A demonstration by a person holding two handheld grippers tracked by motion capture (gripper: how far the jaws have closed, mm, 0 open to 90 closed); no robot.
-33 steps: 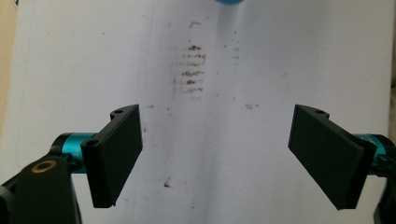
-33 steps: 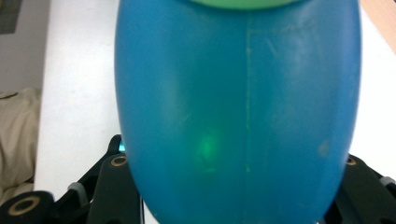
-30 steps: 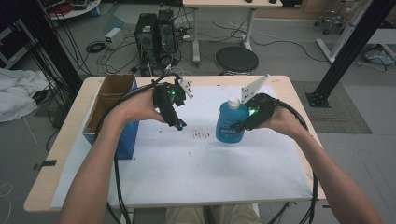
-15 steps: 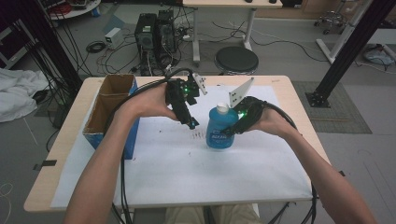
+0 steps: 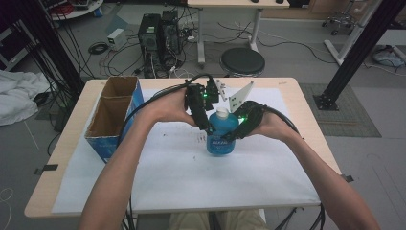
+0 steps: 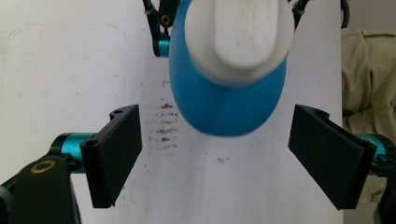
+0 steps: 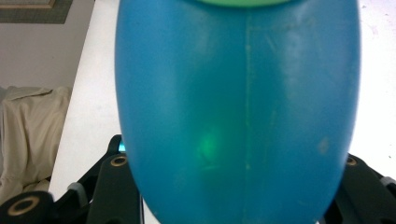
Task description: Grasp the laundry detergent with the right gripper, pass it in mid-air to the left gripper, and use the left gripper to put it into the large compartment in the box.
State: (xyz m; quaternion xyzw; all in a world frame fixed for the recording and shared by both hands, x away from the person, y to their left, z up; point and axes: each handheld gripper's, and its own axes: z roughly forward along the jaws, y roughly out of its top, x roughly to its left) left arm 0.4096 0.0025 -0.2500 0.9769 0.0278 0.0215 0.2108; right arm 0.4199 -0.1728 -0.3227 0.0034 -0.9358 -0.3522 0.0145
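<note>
Near the centre of the high view, a blue bottle with a white cap stands upright on the white sheet that covers most of the wooden table. The right gripper comes in from the right of that frame and clamps the bottle's body; in the right gripper view the blue body spreads across nearly the whole picture, with the black jaws showing just at its lower left and lower right edges, pressed against its sides. The left gripper sits just to the left of the bottle's neck in the high view, tilted downward, its black body touching or nearly touching the bottle's shoulder; which one cannot be told. In the left gripper view its jaws stand wide apart at the lower left and lower right of the frame, holding nothing, and the bottle appears in the upper middle, seen from above with its white cap toward the camera, above the gap between the jaws rather than inside it. A patch of small dark marks lies on the sheet just left of the bottle in that view. At the left of the high view, an open cardboard box with a blue side rests on the table, well apart from the bottle.
</note>
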